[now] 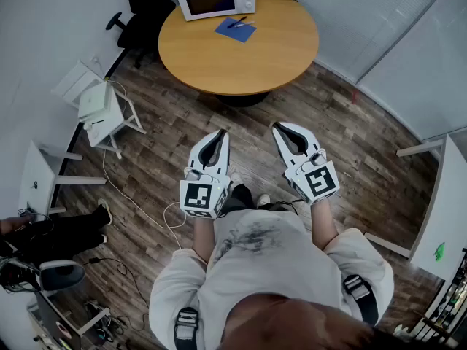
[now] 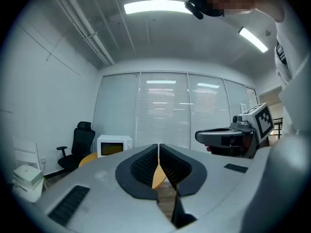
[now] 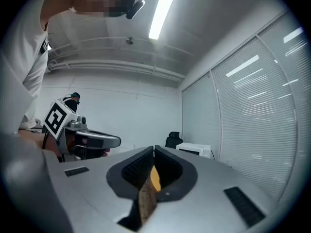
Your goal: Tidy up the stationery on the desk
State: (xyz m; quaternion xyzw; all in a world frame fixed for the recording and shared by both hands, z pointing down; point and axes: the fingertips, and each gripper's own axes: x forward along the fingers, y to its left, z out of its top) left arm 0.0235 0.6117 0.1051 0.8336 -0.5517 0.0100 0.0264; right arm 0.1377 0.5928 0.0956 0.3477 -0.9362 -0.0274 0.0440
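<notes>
Nothing is tidied yet. The left gripper (image 1: pixel 220 134) and right gripper (image 1: pixel 278 127), jaws together and empty, are well apart from the worktop (image 1: pixel 241 60). What appear to be pens (image 1: pixel 238 22) lie on a blue sheet (image 1: pixel 229 33) there.

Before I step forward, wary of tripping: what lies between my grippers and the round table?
Only bare wood floor, as the head view shows; the left gripper and right gripper hang short of the table.

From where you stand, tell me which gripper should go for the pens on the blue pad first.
Left, narrowly. The left gripper and right gripper are both shut, empty and short of the table, but the pens on the blue pad lie closer to the left's line.
</notes>
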